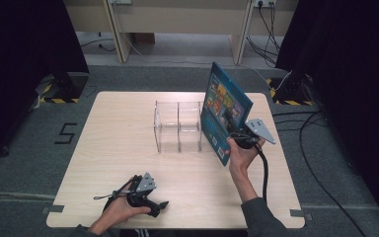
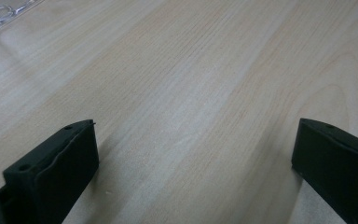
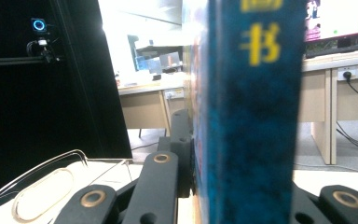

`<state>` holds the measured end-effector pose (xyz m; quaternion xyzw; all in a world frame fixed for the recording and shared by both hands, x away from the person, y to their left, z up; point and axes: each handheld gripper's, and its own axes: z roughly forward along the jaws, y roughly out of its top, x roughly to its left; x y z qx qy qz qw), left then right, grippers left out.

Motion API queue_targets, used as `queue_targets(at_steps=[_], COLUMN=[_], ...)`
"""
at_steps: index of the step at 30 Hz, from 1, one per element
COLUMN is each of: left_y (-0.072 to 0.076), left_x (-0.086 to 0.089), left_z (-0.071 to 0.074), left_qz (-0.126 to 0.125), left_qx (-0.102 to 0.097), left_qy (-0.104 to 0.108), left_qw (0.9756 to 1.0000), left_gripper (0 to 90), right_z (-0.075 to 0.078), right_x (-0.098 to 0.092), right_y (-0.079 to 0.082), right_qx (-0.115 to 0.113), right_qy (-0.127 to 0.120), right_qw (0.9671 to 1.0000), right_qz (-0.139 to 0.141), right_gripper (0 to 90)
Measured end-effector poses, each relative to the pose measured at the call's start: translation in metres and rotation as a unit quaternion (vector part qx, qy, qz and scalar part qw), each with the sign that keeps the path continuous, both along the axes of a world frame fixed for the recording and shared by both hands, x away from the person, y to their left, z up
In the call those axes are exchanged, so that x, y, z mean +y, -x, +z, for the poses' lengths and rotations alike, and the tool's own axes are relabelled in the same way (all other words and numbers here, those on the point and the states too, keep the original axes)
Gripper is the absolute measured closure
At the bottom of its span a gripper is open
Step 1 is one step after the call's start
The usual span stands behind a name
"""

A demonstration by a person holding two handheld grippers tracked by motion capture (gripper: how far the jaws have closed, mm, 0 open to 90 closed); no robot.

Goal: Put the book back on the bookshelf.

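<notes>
Work in hand: a blue book (image 1: 224,111) is being carried toward a clear acrylic rack (image 1: 177,126), probably to stand in one of its compartments.
Book: lifted off the table (image 1: 118,148), upright and tilted, just right of the rack, cover facing left.
Right gripper (image 1: 237,136): jaws clamped on the book's lower near edge; in the right gripper view the spine (image 3: 251,116) rises straight between them, which keeps the book vertical for slotting in.
Left gripper (image 1: 150,200): rests near the table's near edge, left of centre, well apart from the rack; its jaws stand wide apart over bare wood with nothing between them, likely waiting to steady the rack.
Rack: mid-table, two open compartments, both looking empty.
Next move, as a judgement: shift the book left over a slot and lower it, keeping it square to the dividers.
</notes>
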<state>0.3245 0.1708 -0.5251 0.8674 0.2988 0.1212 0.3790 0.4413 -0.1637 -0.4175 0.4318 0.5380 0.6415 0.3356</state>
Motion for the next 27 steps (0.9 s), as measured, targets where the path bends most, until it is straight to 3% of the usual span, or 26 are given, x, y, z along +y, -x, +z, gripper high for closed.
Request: queue_targets(at_steps=[27], left_y=[0.001], left_x=[-0.001], left_z=[0.000], left_qz=[-0.004], left_qx=[-0.001], left_qy=[0.000], left_qw=[1.0000], left_gripper=[0.0], right_z=[-0.004], right_x=[-0.011], right_y=[0.011], right_qx=[0.018], right_qy=[0.001], right_qw=[0.9998], right_qz=[0.006], right_gripper=[77.6])
